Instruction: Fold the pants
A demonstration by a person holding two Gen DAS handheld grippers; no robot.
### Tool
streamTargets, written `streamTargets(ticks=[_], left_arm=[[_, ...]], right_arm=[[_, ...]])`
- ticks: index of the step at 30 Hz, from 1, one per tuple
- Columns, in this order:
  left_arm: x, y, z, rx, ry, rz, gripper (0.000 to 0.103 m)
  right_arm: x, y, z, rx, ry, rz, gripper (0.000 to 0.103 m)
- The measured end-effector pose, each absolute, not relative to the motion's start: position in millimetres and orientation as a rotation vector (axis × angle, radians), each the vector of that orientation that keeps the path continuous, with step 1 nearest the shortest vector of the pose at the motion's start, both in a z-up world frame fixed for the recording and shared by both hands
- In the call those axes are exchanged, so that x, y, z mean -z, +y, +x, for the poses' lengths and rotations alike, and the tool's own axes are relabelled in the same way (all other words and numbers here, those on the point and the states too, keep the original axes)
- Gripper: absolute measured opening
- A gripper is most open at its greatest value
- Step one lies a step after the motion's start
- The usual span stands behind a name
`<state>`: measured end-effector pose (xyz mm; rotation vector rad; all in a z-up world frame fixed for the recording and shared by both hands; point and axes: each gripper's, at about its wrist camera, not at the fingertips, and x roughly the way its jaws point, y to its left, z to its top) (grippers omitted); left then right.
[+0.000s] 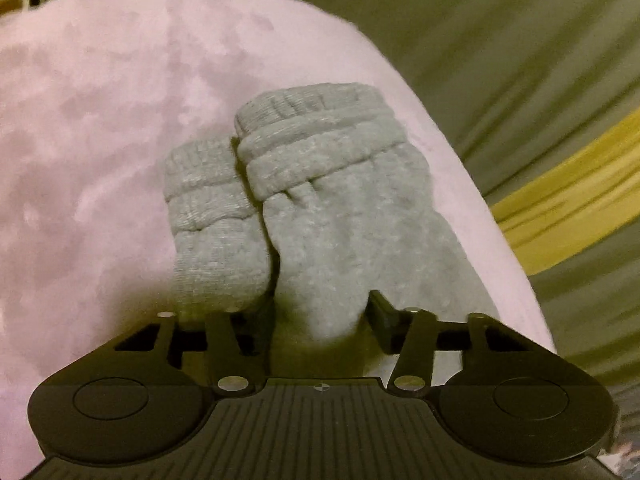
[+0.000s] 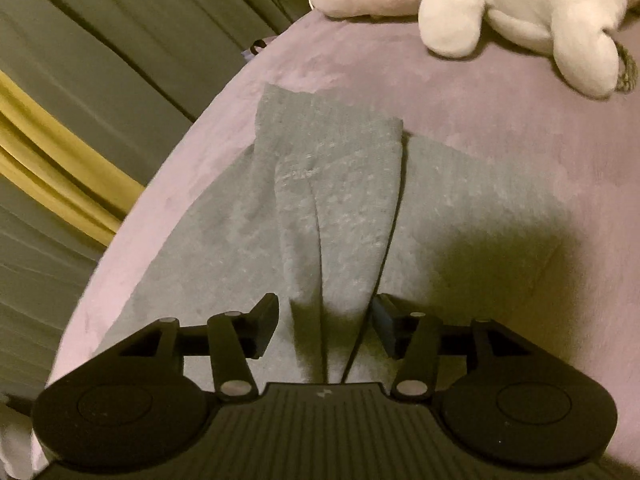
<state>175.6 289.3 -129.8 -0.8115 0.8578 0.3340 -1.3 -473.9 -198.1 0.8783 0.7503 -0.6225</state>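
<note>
Small grey knit pants (image 1: 320,208) lie on a pink plush surface (image 1: 100,120). In the left wrist view the two ribbed leg cuffs (image 1: 308,116) point away from me. My left gripper (image 1: 322,316) is shut on a bunched fold of the leg fabric. In the right wrist view the pants (image 2: 332,184) spread wide over the pink surface (image 2: 500,120), with a raised fold running up the middle. My right gripper (image 2: 326,316) is shut on that raised fold, its two fingers pressing it from each side.
White and pink plush toys (image 2: 520,12) lie at the far end of the pink surface. Olive bedding with a yellow stripe (image 1: 560,216) lies beyond the surface's edge; it also shows in the right wrist view (image 2: 60,152).
</note>
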Motion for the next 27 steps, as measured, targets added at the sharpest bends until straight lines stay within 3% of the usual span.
streamTargets(ticks=[2, 4, 6, 9, 13, 14, 16, 17, 23, 27], left_arm=[[134.4, 296.7, 176.5, -0.339, 0.855, -0.823, 0.039], [133.9, 299.5, 177.3, -0.339, 0.861, -0.799, 0.036], [128.5, 292.9, 169.3, -0.326, 0.864, -0.764, 0.038], [129.6, 291.7, 169.3, -0.332, 0.877, -0.698, 0.052], [133.1, 280.9, 179.1, -0.333, 0.904, -0.647, 0.066], [133.8, 278.9, 181.6, -0.327, 0.906, -0.648, 0.075], [131.9, 274.9, 183.7, -0.318, 0.904, -0.655, 0.086], [132.2, 273.6, 186.9, -0.32, 0.907, -0.654, 0.089], [136.6, 266.2, 203.0, -0.346, 0.938, -0.619, 0.091], [142.4, 262.7, 212.3, -0.349, 0.956, -0.592, 0.089]], right_arm=[[196.9, -471.0, 4.2, 0.632, 0.758, 0.82, 0.047], [196.4, -469.4, 7.3, 0.636, 0.766, 0.78, 0.023], [195.0, -470.8, 5.7, 0.642, 0.761, 0.782, 0.019], [191.5, -473.1, 3.9, 0.658, 0.763, 0.754, 0.019], [189.7, -475.5, 7.2, 0.707, 0.778, 0.706, 0.036], [189.4, -475.7, 9.0, 0.715, 0.781, 0.69, 0.039], [191.0, -476.4, 15.1, 0.713, 0.805, 0.673, 0.056], [192.0, -476.9, 18.4, 0.706, 0.816, 0.67, 0.059], [175.4, -466.4, 22.0, 0.723, 0.787, 0.578, 0.063], [188.5, -464.6, 40.0, 0.706, 0.89, 0.516, 0.063]])
